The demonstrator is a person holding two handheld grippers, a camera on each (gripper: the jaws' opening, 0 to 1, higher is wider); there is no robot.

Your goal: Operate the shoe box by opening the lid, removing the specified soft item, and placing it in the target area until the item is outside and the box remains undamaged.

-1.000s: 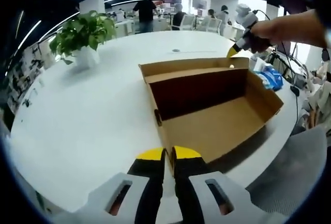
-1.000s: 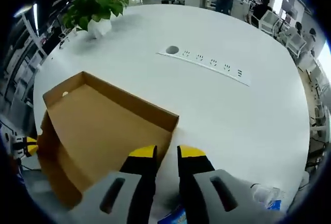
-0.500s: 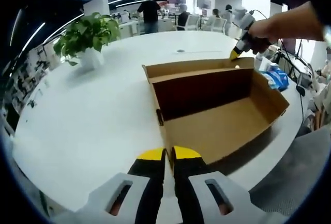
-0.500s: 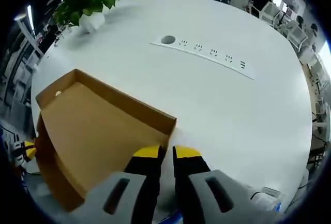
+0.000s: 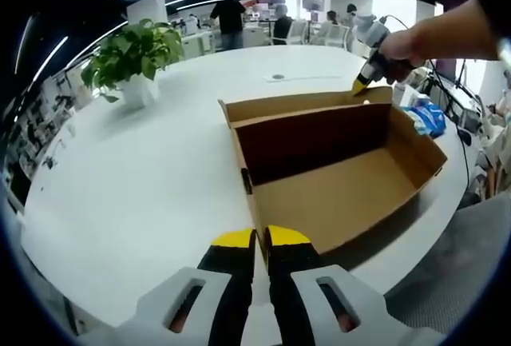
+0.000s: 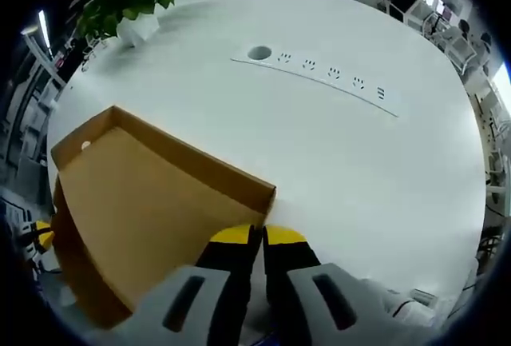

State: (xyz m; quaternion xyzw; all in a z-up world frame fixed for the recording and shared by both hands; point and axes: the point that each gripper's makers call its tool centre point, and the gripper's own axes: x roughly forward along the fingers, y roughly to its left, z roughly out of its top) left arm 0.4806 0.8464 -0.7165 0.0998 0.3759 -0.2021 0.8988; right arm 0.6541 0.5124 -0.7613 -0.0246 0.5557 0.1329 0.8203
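On the white surface (image 5: 144, 178) sits my shoe box (image 5: 335, 178), close to the near edge, lid already swung up and open. From the left gripper view I can see right down into it, and it looks like bare cardboard inside. No soft item that I can make out, so it's either already out or tucked where I can't see.

My left hand-held gripper (image 5: 260, 238) has its yellow tips pressed together right at the box's near wall. Looks like it's pinching that wall, though the cardboard edge disappears behind the tips. My right hand-held gripper (image 6: 256, 236) is squeezed together at the far top corner of the raised lid (image 6: 144, 202), and I'd guess it's clamped on the lid edge.

Biggest worry: both ends pinched at once means any pull in opposite directions could tear or crease the cardboard, especially along the hinge fold. The box is also near the surface's rim, so a tug toward me might drag it off.

Orientation: the box's long axis runs from my left hand-held gripper out toward the right one, opening facing up, lid standing along the far long side, on the side of the potted plant (image 5: 132, 54).
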